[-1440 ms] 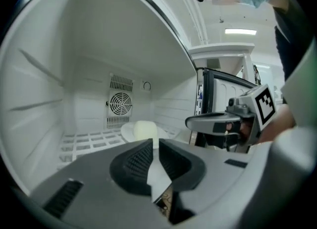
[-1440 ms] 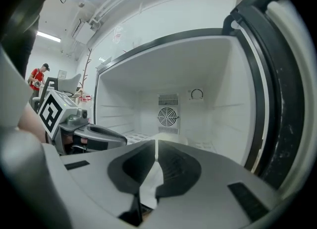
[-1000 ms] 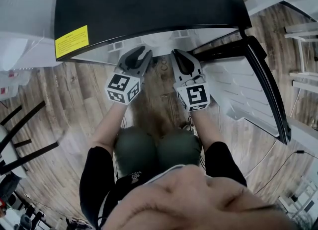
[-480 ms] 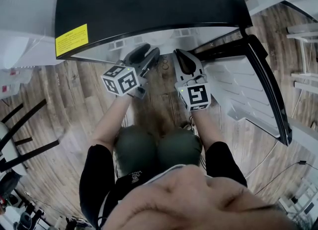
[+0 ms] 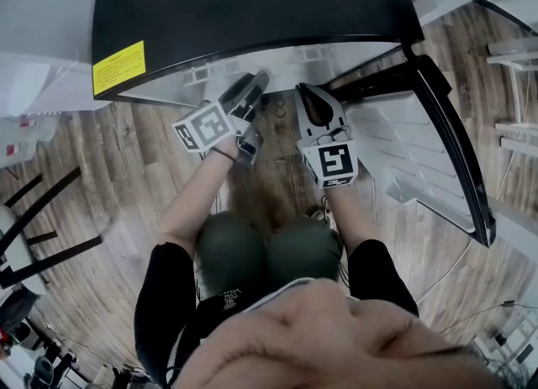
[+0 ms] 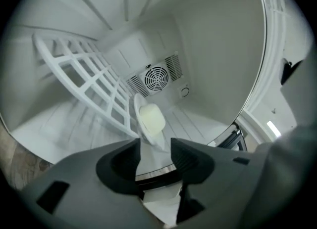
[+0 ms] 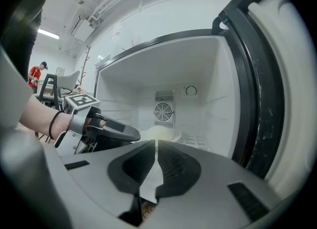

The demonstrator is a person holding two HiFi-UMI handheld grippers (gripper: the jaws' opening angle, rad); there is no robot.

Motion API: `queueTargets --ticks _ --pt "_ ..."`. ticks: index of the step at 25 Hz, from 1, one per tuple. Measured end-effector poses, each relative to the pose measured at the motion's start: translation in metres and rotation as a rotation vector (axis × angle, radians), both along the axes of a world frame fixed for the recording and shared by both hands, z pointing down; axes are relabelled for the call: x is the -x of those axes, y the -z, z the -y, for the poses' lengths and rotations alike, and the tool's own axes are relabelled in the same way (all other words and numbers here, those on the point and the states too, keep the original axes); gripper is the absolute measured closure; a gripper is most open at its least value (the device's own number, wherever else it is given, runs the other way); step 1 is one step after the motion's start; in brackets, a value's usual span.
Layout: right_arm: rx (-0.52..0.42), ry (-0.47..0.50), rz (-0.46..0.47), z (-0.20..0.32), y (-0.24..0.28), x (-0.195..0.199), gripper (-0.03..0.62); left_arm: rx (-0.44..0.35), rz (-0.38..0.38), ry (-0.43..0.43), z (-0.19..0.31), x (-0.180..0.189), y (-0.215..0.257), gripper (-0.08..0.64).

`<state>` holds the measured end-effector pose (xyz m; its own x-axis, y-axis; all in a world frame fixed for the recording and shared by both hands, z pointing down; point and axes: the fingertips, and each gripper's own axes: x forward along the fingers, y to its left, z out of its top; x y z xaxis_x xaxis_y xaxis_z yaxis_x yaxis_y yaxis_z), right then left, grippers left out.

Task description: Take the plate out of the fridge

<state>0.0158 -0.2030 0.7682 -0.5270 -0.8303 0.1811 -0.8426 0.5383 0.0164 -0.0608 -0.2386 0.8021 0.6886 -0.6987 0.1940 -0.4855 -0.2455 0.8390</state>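
The white plate (image 6: 137, 110) lies on the fridge (image 6: 218, 50) floor below the back fan (image 6: 156, 78), ahead of the left gripper (image 6: 155, 146). That gripper's fingers have just been opening and stand wide, nothing between them. A pale rounded lump (image 6: 151, 119) sits on the plate. The right gripper (image 7: 156, 150) — fingers together, empty — hovers alongside.

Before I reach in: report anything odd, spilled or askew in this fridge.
Nothing stands out. The plate lies level on the white rack in the fridge, a pale lump on it; no spill or damage shows.
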Motion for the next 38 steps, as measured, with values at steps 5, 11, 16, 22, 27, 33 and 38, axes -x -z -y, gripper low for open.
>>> queueTargets --ticks 5,11,16,22,27,33,38 --pt "-0.002 0.002 0.002 0.0 0.0 -0.001 0.58 0.048 -0.045 0.051 0.006 0.001 -0.003 0.39" --pt "-0.005 0.0 0.006 -0.001 0.001 -0.005 0.58 0.117 -0.11 0.122 0.009 0.005 -0.007 0.391" --pt "-0.01 -0.003 0.008 -0.003 0.001 -0.006 0.58 0.189 -0.166 0.175 0.01 0.01 -0.013 0.443" --pt "-0.007 -0.002 0.011 -0.004 0.002 -0.005 0.58 0.23 -0.203 0.201 0.011 0.011 -0.015 0.459" --pt "-0.007 0.002 0.006 -0.005 0.002 -0.006 0.58 0.22 -0.223 0.208 0.011 0.011 -0.014 0.468" --pt "-0.005 0.001 -0.001 -0.006 0.002 -0.007 0.58 0.215 -0.235 0.208 0.012 0.011 -0.01 0.512" --pt "-0.006 0.0 0.0 -0.007 0.002 -0.007 0.58 0.223 -0.269 0.205 0.012 0.011 -0.011 0.515"
